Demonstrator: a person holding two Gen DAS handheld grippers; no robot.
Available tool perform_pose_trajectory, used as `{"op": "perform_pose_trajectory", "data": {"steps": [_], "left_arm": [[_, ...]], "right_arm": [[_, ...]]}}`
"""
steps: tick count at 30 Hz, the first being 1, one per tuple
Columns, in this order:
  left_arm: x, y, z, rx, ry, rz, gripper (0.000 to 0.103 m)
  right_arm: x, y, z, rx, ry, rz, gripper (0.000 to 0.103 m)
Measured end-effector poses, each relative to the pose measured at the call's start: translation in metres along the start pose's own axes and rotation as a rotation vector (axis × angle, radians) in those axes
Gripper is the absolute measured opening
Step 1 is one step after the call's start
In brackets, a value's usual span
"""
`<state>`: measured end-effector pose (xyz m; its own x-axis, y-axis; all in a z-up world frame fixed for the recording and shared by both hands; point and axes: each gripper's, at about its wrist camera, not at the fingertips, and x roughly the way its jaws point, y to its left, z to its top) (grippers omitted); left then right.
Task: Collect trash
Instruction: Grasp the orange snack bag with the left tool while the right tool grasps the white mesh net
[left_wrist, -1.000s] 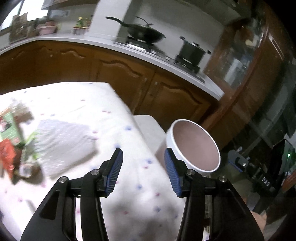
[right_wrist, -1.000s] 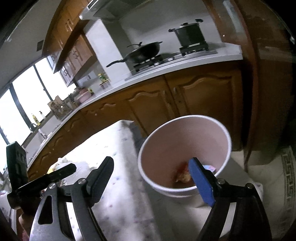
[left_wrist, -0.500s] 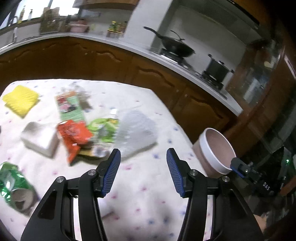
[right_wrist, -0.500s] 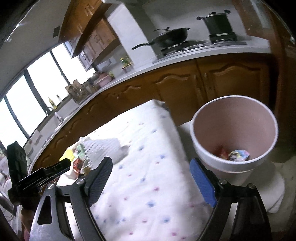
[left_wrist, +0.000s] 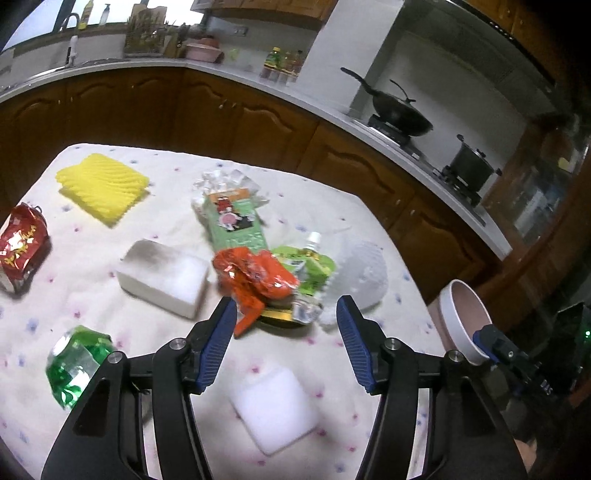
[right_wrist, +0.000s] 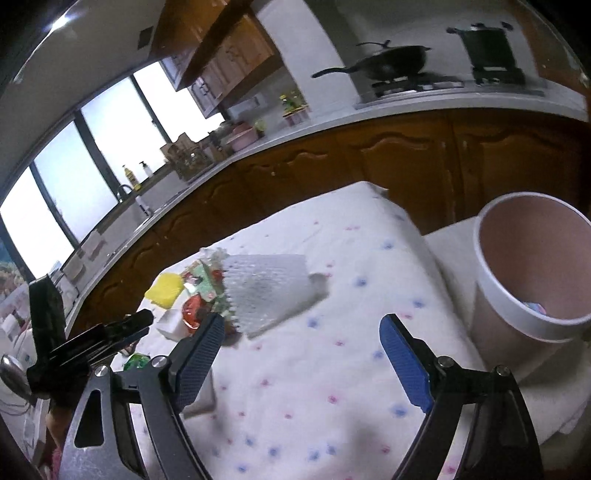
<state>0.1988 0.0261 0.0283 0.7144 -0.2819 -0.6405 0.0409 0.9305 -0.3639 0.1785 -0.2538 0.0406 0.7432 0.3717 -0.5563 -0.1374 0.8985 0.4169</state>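
Both the left tool and right tool gape wide, empty. Orange wrapper, green pouch (print unreadable) and bubble wrap crowd mid-table; bin stands off its right edge.

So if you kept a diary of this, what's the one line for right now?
left gripper: open, empty, facing orange wrapper | right gripper: open, empty, over table | bin: beside table, some trash inside

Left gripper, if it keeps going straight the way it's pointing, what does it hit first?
Probably the orange wrapper atop the trash pile: it sits just ahead of the open left gripper, toward its left finger. Depth is unclear in the fisheye view.
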Motion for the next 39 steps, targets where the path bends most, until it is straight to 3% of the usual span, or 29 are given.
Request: {"op": "perform_pose_trajectory", "data": {"steps": [17, 19, 23, 24, 25, 26, 27, 28, 39], "left_arm": [[0.059, 0.006, 0.023, 0.027, 0.11, 0.039, 0.054], [0.066, 0.006, 0.022, 0.026, 0.129, 0.042, 0.046], [0.078, 0.007, 0.02, 0.026, 0.163, 0.042, 0.007], [0.081, 0.007, 0.019, 0.023, 0.171, 0.035, 0.006], [0.082, 0.008, 0.017, 0.022, 0.17, 0.036, 0.005], [0.083, 0.008, 0.015, 0.029, 0.166, 0.042, 0.004], [0.082, 0.008, 0.014, 0.035, 0.164, 0.043, 0.004], [0.081, 0.009, 0.013, 0.037, 0.161, 0.04, 0.003], [0.056, 0.011, 0.018, 0.044, 0.102, 0.003, 0.002]], "right_arm": [[0.074, 0.04, 0.02, -0.076, 0.057, 0.04, 0.088], [0.085, 0.041, 0.022, -0.078, 0.067, 0.04, 0.087], [0.113, 0.041, 0.022, -0.087, 0.121, 0.033, 0.085], [0.118, 0.041, 0.021, -0.089, 0.129, 0.033, 0.082], [0.123, 0.041, 0.02, -0.095, 0.138, 0.027, 0.067], [0.128, 0.041, 0.018, -0.104, 0.15, 0.014, 0.041], [0.132, 0.039, 0.016, -0.106, 0.164, 0.003, 0.027], [0.134, 0.037, 0.014, -0.103, 0.175, -0.002, 0.004], [0.098, 0.024, 0.02, -0.108, 0.094, -0.004, 0.0]]}}
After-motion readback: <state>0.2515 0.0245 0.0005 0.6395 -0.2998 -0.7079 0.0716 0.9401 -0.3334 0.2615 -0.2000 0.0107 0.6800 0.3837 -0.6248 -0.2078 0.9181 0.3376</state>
